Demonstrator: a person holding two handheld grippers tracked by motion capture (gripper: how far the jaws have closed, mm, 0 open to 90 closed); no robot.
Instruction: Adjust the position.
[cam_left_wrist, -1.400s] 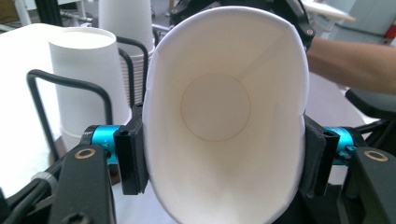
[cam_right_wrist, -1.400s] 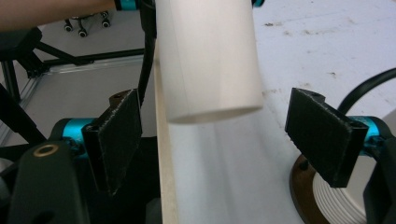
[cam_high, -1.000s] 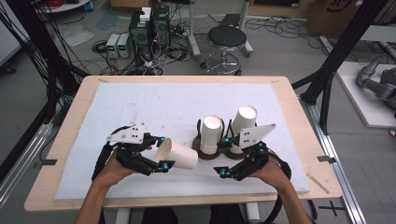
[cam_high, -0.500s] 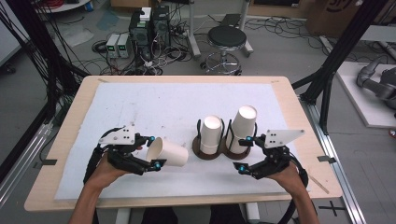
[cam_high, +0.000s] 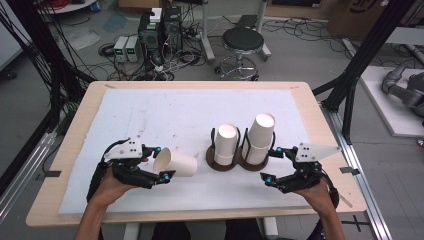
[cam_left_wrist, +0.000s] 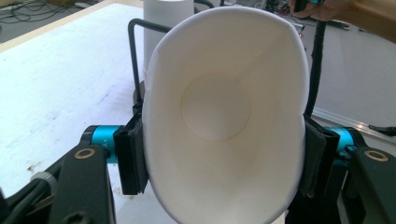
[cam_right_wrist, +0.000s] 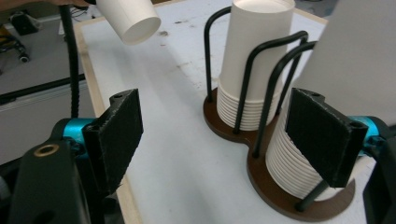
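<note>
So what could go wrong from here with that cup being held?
1. The left fingers squeeze the cup near its rim, and its mouth already looks oval; more pressure might crease it.
2. The cup lies sideways, clamped on two sides only, so it could slip or twist in the grip.
3. The right gripper sits open close to the stacks in the wire holder; a careless move might knock them over.
</note>
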